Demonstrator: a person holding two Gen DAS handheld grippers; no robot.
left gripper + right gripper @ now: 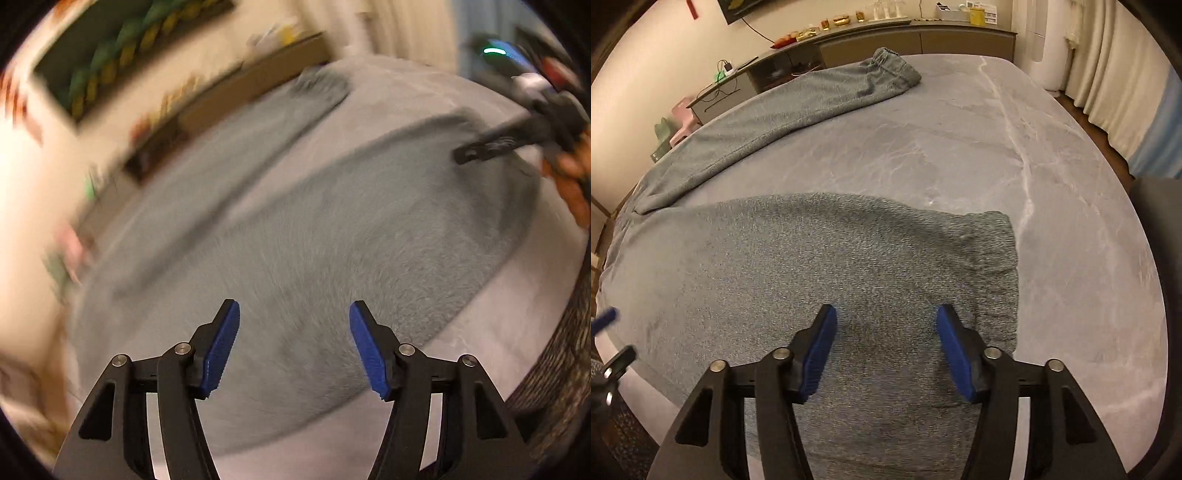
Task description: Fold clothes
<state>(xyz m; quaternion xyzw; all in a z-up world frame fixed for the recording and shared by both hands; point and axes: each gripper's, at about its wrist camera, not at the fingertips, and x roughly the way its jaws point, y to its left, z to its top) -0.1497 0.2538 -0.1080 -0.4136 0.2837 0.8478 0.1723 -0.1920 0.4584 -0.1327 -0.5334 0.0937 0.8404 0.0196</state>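
Note:
Grey knit trousers lie spread on a grey marbled table, one leg near me and the other leg stretched to the far side. My right gripper is open and empty, hovering over the near leg close to its ribbed cuff. My left gripper is open and empty above the trousers; its view is blurred. The right gripper shows in the left wrist view at the far right, over the cuff end. A tip of the left gripper shows at the left edge of the right wrist view.
A long low cabinet with small items runs along the far wall. Curtains hang at the right. A pink stool stands left of the table. A dark chair sits at the table's right edge.

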